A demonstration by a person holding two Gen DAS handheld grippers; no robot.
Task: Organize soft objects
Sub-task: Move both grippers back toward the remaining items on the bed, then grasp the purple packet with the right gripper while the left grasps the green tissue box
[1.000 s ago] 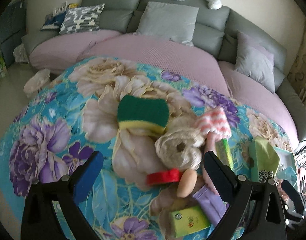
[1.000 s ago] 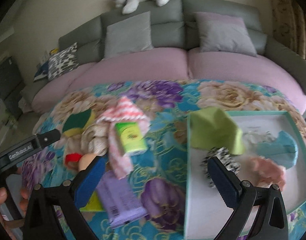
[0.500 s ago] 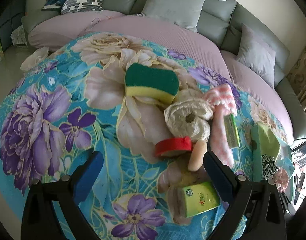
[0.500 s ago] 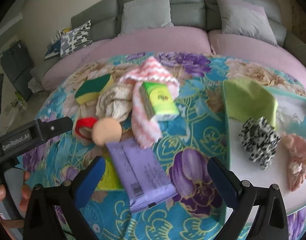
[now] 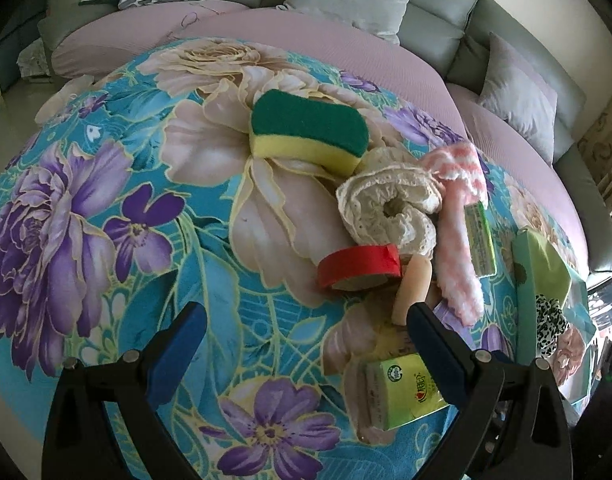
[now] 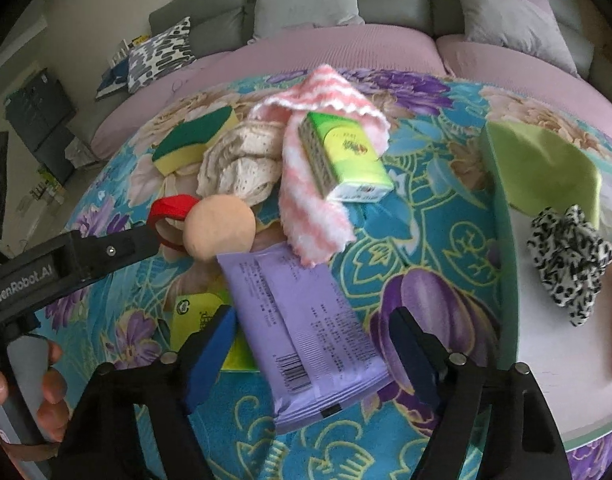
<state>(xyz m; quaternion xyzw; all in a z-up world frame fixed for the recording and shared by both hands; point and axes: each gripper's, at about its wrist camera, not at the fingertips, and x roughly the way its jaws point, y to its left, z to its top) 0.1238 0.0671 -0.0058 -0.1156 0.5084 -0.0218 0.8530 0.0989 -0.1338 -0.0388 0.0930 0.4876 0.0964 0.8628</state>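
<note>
Two grippers hang spread and empty over the flowered desk (image 5: 106, 208), where a tray (image 6: 502, 240) at the right already holds a green cloth (image 6: 546, 168) and a spotted scrunchie (image 6: 566, 256). The right gripper (image 6: 310, 344), fingers wide, straddles the purple wipes pack (image 6: 302, 320), so I'd lower it squarely and pinch mid-pack, clear of the yellow tissue packet (image 6: 194, 312) underneath. The left gripper (image 5: 306, 336), also open, should wait near the red tape roll (image 5: 358, 266).

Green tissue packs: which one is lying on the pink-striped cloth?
The farther green tissue pack, resting on the pink-striped cloth; the other pack lies partly under the purple wipes pack.
</note>
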